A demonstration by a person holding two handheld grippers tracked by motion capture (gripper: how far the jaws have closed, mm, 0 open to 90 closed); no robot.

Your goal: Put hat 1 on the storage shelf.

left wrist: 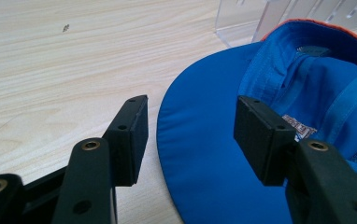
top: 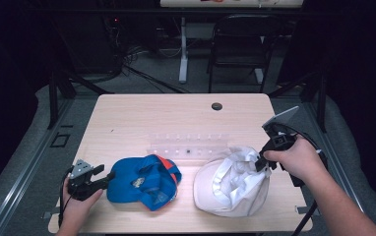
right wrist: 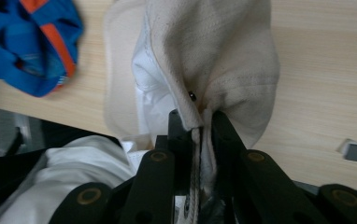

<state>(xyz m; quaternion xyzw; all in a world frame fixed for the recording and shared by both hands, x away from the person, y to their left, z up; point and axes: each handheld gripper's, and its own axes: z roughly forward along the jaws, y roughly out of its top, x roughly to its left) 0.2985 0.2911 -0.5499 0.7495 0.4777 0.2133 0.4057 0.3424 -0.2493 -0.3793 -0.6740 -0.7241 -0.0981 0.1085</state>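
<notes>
At the lower right of the high view, the edge of the white cap [top: 233,184] is pinched tight by the right hand-held gripper [top: 261,163], and that side of the cap is lifted off the worktop [top: 141,115]. At the lower left, the left hand-held gripper [top: 106,176] is held wide apart, with the brim of the blue cap [top: 144,182] between its jaws but not squeezed. A clear plastic rack [top: 186,144] is seen just above both caps.

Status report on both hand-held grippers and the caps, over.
Right hand-held gripper shut on white cap. Left hand-held gripper open at blue cap brim. Nothing blocking.
</notes>
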